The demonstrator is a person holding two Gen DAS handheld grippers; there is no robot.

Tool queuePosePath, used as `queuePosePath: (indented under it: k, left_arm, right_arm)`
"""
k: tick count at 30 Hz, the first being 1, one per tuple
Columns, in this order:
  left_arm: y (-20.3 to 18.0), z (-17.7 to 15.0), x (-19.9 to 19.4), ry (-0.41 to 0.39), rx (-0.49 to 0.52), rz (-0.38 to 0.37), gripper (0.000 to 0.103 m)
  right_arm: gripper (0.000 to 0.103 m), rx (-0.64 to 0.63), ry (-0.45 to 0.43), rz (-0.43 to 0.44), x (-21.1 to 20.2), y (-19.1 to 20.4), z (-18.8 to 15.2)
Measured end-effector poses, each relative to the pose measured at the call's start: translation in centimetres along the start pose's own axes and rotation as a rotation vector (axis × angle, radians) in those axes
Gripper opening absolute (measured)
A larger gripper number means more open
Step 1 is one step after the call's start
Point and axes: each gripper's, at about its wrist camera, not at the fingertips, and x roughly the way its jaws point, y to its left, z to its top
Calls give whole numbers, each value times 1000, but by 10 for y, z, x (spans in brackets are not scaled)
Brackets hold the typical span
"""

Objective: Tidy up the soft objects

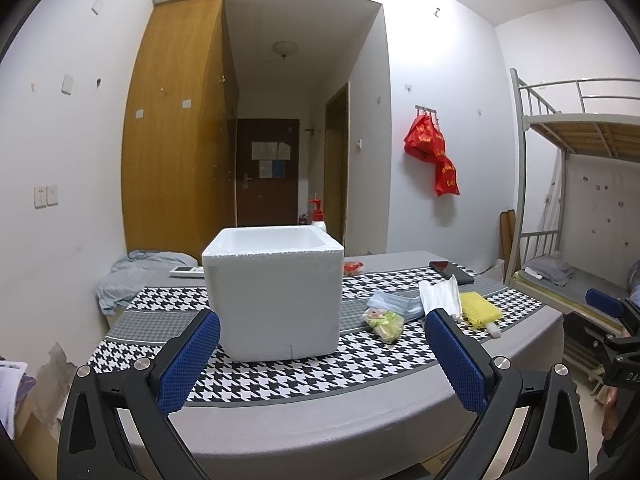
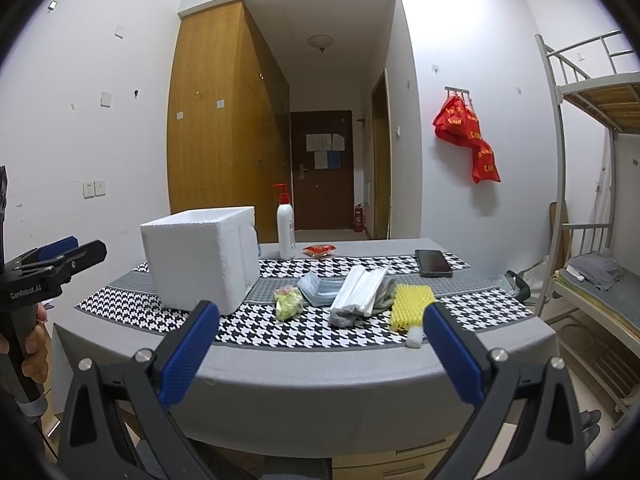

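Both grippers, left (image 1: 322, 332) & right (image 2: 322, 322), spread wide, empty; foam box (image 1: 276, 300) open-topped, contents unseen.

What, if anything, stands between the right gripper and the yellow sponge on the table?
Nothing visible does. The open right gripper hangs off the table's near edge, and only bare cloth lies between it and the yellow sponge.

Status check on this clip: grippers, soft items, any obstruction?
Left gripper open, empty. Right gripper open, empty. Soft items, including yellow foam net and face masks, loose beside foam box. Nothing blocking.
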Motion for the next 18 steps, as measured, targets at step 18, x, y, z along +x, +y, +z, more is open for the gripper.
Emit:
queuePosePath:
  k: [18]
  left_arm:
    - [3, 7, 31, 56, -13, -52, 102]
  right_arm:
    - [103, 14, 29, -2, 30, -10, 7]
